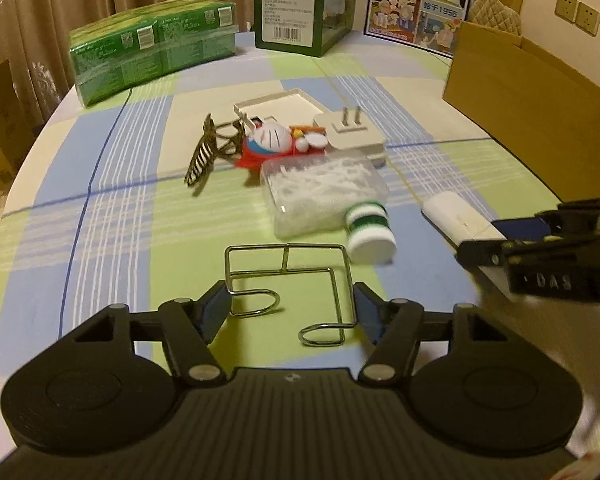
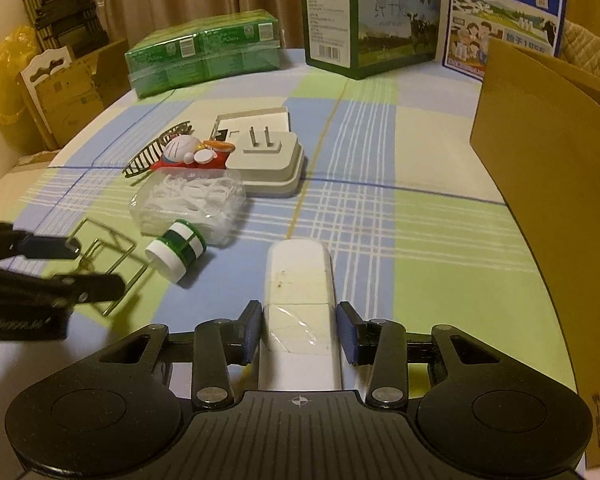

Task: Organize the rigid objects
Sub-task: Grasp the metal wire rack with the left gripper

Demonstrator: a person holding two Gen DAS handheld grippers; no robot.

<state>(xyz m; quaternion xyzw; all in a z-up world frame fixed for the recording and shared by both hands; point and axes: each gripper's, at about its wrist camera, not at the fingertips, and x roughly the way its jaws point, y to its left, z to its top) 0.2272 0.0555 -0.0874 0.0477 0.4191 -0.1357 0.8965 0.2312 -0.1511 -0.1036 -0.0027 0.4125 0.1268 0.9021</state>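
Both claws sit low over the desk, each around its own piece.

My left claw (image 1: 290, 312) brackets the wire rack (image 1: 290, 288), fingers not visibly pressing; it looks light, springy, best pinched across its side rods. My right claw (image 2: 298, 330) straddles the stiff, slick white remote (image 2: 299, 276) at twelve o'clock, though contact is hard to judge.

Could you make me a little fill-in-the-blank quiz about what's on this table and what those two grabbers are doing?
1. The right gripper has its fingers around a long ____ block.
2. The wire rack lies between the fingers of the ____ gripper.
3. The clear box of white picks lies beside a white bottle with ____ stripes.

Missing words: white; left; green
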